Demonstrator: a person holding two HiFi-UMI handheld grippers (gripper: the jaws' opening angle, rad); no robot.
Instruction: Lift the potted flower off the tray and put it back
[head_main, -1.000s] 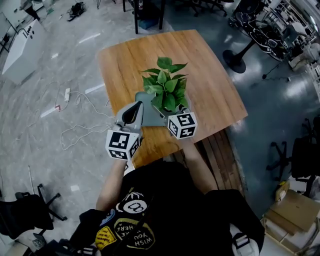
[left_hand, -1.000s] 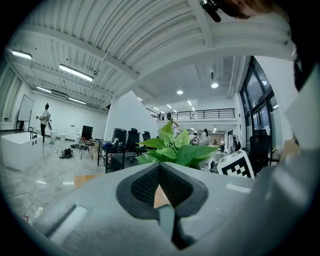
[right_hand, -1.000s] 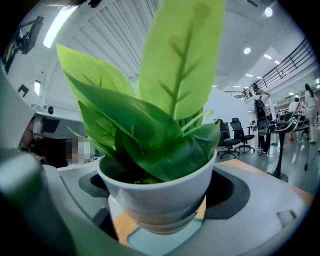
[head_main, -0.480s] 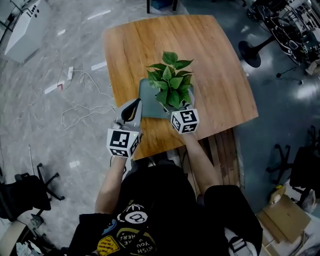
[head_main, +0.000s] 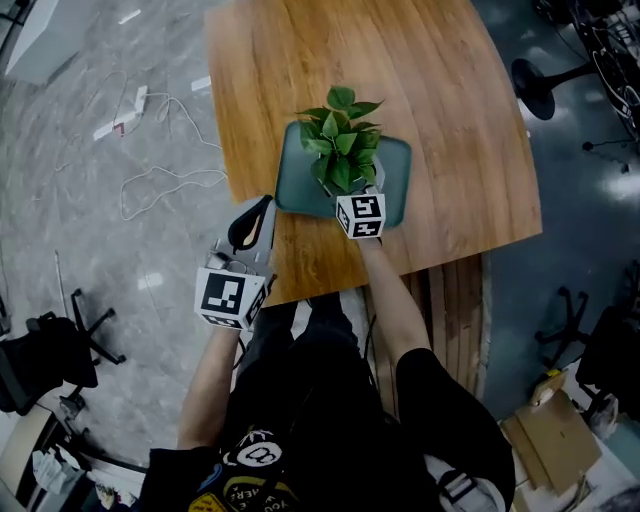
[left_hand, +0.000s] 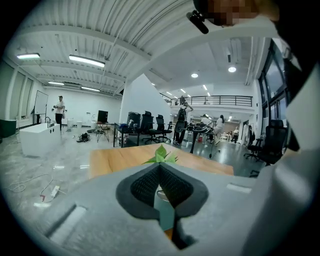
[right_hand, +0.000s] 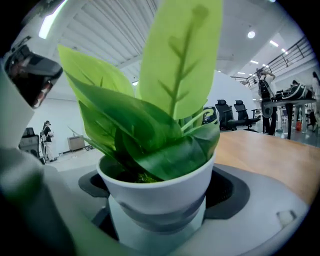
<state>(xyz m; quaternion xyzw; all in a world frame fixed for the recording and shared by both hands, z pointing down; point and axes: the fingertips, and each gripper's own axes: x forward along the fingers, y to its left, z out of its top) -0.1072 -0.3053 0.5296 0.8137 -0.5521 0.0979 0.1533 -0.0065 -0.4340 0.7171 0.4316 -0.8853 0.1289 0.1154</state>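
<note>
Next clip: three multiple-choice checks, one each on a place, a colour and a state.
1. Where is the potted flower? A within the tray's outline; B on the floor; C at the table's far edge.
2. What colour is the pot? A red; B white; C black.
3. How are the left gripper's jaws? A clamped on the pot; B clamped on the tray; C together, empty.
1 A: head view shows it inside the tray. 2 B: right gripper view shows white. 3 C: its own view shows them touching, nothing between.
</note>
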